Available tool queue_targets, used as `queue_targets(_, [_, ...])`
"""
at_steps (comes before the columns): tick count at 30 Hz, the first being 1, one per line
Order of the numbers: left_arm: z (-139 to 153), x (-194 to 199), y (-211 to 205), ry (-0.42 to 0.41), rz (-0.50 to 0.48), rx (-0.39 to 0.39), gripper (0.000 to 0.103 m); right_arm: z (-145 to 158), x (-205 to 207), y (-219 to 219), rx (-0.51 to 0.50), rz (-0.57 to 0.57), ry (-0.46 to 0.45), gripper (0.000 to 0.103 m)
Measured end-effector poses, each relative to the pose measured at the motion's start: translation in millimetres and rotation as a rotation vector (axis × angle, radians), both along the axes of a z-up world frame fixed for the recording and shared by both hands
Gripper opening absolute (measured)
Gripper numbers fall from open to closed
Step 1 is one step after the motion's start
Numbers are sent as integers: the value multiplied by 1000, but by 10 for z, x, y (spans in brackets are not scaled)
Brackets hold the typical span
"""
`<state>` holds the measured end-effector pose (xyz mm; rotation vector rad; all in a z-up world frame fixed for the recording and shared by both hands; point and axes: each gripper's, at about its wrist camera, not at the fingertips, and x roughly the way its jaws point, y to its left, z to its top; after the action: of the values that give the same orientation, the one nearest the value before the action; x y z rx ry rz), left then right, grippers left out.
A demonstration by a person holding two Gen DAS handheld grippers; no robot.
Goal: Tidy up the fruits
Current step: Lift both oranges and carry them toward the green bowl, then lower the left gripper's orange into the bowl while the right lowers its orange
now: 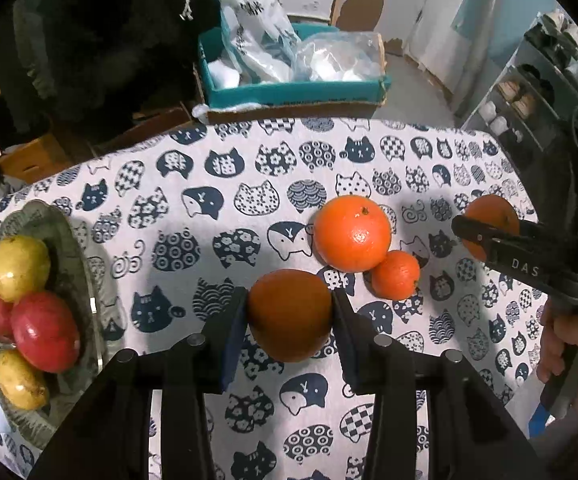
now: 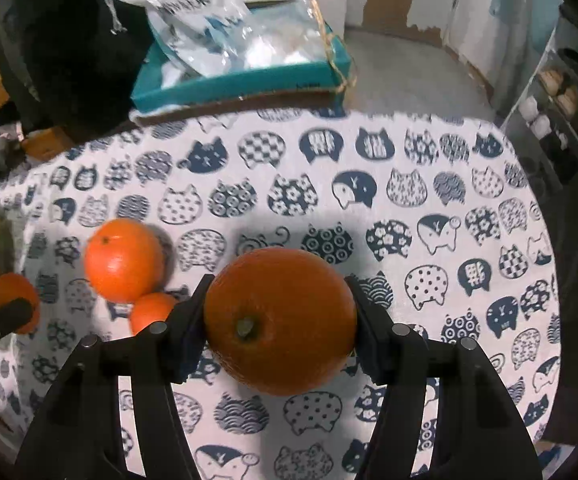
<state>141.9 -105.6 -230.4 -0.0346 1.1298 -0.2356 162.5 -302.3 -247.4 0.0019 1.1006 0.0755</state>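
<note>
Left fingers (image 1: 289, 316) pinching a shadowed orange (image 1: 289, 314), right fingers (image 2: 279, 320) pinching another orange (image 2: 279, 320), bowl (image 1: 71, 240) rim cut off.

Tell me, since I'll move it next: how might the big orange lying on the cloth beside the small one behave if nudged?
The big orange looks round and glossy, so it would probably roll and might slip. It touches the small orange, which would likely shift too. The flat tablecloth offers little to stop it.

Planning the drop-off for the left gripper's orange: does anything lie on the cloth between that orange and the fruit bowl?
Nothing visible does. The orange, clamped in the left gripper, has only bare patterned tablecloth between it and the bowl at the left.
</note>
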Motion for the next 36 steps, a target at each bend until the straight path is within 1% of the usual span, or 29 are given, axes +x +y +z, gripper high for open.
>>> queue_targets(7, [278,-130,150,-53,25,-19,42,310,-125,136,-2,30,-62,62])
queue_targets(17, [674,-347,370,-121,51,-49,42,872,-369,360,12,94,-174,63])
queue_targets(21, [832,-446,455,-152,56,-50,42,1073,-466,472,17,127,-214,63])
queue_targets(24, [931,-526,512,-174,58,-52,42,1193,-538,561,25,152,-237,63])
queue_targets(30, [1112,-685,590,-224,56,-24,42,1390,-632,737,44,201,-278,63])
queue_targets(36, [1189,-765,733,-236,80,-33,42,1532,-698,960,65,256,-302,63])
